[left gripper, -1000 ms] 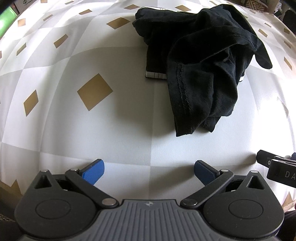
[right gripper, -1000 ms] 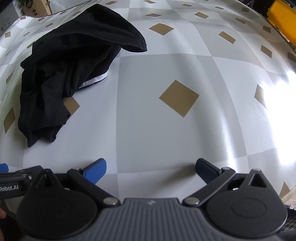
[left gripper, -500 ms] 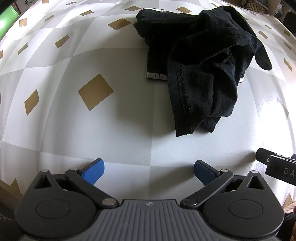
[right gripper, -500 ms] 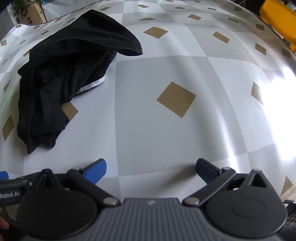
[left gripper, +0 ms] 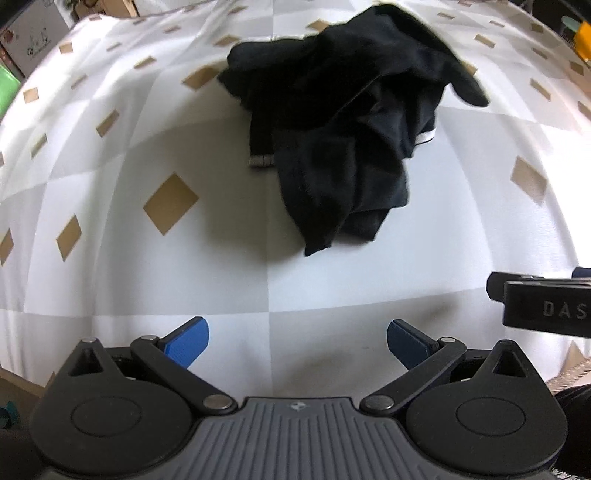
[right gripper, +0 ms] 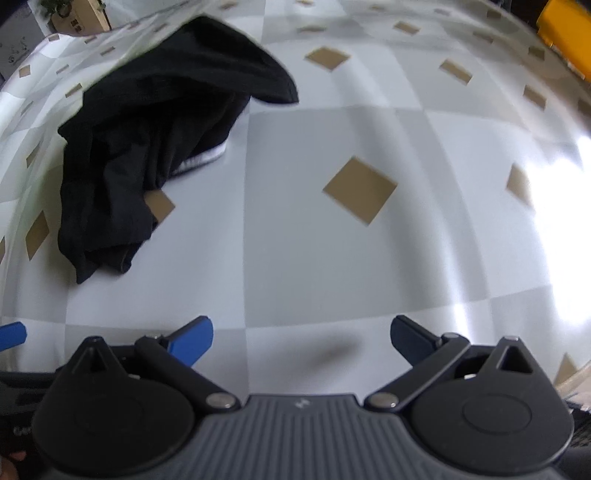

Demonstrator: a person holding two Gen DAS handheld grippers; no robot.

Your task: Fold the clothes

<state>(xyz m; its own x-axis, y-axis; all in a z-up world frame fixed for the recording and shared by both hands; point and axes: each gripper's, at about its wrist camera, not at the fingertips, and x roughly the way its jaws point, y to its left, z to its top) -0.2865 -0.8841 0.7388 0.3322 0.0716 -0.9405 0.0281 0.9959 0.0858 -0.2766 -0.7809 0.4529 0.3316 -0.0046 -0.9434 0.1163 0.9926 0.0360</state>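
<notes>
On the worktop [left gripper: 92, 206], covered by a white and grey checked cloth with tan diamonds, a black garment [left gripper: 343, 140] lies in a crumpled heap towards the far side. Nothing folded yet, by the look of it: no flat panel, no straight crease, layers bunched over one another. A thin white-edged strip [right gripper: 207, 158] peeks out beneath the heap; could be trim or a second item, cannot tell.

Left gripper [left gripper: 297, 341] sits low at the near edge, fingers [left gripper: 186, 343] wide apart, nothing between them. Right gripper [right gripper: 301, 341] is the same: fingers [right gripper: 192, 339] spread, empty. Both well apart from the garment, neither touching it. Whole job left, I judge: spread it, find the edges, then fold.

Hard to make out: which kind of garment it is; sleeves, collar and hem are lost in the dark folds. Both views are somewhat blurred. The right gripper shows only as a black bar at the left view's right edge, cut off. Boxes and a yellow object [right gripper: 565, 33] at the far margins are too cropped to identify.
</notes>
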